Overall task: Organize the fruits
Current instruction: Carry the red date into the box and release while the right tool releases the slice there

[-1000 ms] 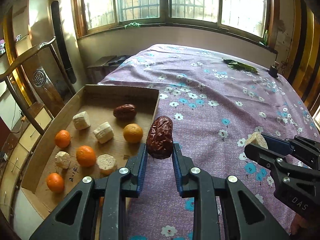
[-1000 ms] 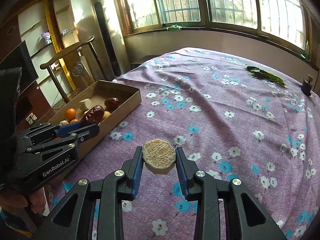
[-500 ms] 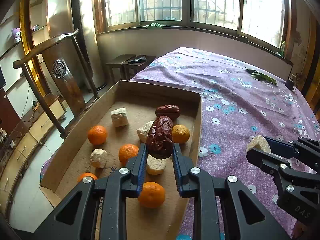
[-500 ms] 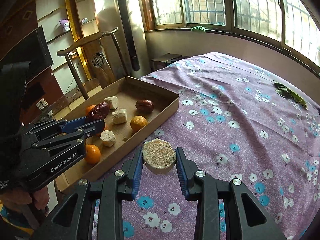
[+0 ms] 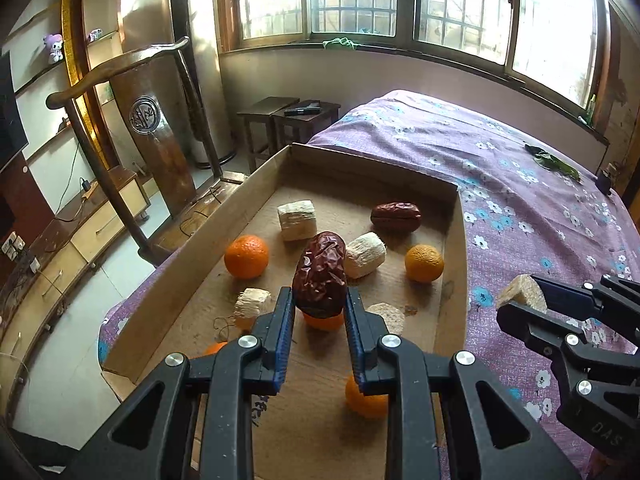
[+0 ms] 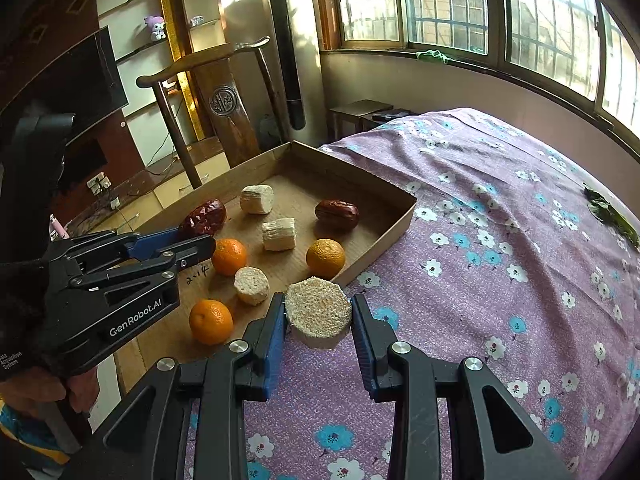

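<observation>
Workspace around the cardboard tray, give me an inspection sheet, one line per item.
Surface: purple floral bedspread.
Job's things: cardboard tray with oranges, pale chunks and one red date.
Clutter: green leaves on the bedspread.
Grippers: left gripper shut on a wrinkled date above the tray; right gripper shut on a pale chunk beside the tray.
Cables: wires at the wall sockets.
Surroundings: wooden chair, windows.

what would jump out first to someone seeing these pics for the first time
Probably the wrinkled dark red date clamped in the left gripper above the shallow cardboard tray of oranges. Next, the pale round sugarcane chunk gripped by the right gripper over the purple flowered bedspread.
</observation>
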Demonstrator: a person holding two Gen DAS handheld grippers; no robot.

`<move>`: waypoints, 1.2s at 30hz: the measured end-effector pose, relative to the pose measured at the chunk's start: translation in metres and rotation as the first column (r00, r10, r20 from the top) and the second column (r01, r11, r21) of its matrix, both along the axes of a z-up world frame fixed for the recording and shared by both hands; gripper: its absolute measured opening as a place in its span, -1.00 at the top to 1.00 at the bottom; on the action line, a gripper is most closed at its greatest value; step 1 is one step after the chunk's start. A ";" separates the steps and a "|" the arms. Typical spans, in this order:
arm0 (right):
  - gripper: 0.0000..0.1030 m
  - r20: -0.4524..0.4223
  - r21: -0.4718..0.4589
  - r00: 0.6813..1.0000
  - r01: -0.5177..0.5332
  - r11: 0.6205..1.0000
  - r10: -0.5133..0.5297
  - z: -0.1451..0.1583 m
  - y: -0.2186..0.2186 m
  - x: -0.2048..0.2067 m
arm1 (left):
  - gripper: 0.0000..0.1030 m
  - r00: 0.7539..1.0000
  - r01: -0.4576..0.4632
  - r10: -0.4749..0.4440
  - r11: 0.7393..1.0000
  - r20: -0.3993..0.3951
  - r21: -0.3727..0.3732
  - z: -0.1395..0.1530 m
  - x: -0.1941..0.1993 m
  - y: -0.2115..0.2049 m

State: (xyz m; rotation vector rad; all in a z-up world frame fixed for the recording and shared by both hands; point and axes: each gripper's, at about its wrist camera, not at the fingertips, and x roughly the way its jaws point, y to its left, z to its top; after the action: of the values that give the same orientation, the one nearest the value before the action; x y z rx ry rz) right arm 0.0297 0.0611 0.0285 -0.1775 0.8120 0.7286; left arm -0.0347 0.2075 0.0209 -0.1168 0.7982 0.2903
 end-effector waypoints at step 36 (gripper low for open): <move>0.32 -0.037 -0.032 0.995 -0.094 0.995 0.093 -0.012 0.056 0.022 | 0.53 0.996 -0.078 0.076 0.996 -0.039 -0.052 -0.016 0.013 0.048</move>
State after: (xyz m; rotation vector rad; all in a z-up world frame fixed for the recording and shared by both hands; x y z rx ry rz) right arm 0.0519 0.1175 0.0161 -0.2346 0.8540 0.8079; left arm -0.0220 0.2556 0.0048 -0.1932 0.8400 0.3451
